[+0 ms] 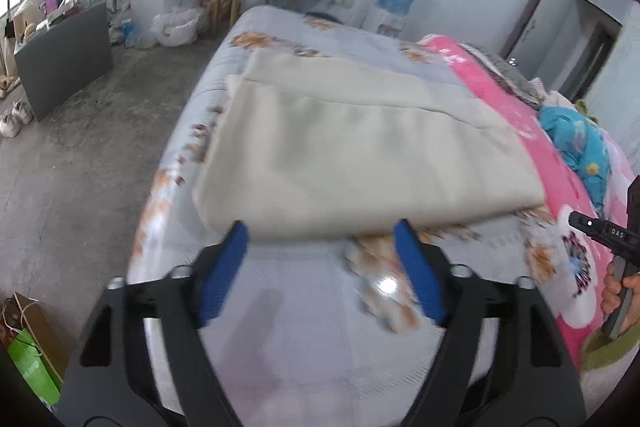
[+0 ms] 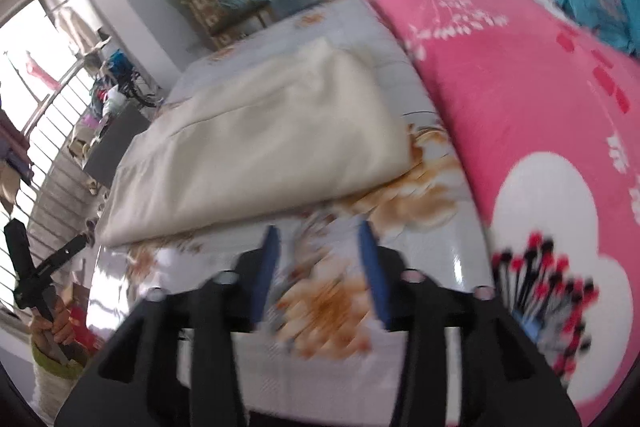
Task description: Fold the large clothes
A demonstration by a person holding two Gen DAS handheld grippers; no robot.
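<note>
Cream cloth (image 1: 360, 155), folded into a thick rectangle, lies flat on the pale flowered bedsheet (image 1: 304, 323), just beside the pink blanket (image 2: 520, 99) that covers the rest of the bed. My left gripper (image 1: 322, 231) hangs at the fold's near edge with its blue fingers (image 1: 224, 267) spread wide and nothing between them. My right gripper (image 2: 320, 231) sits just short of the cloth, fingers (image 2: 372, 267) moderately apart over bare sheet, also gripping nothing

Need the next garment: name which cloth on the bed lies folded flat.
The cream cloth, a neat rectangle on the floral sheet. The blue garment lies crumpled on the pink blanket.
</note>
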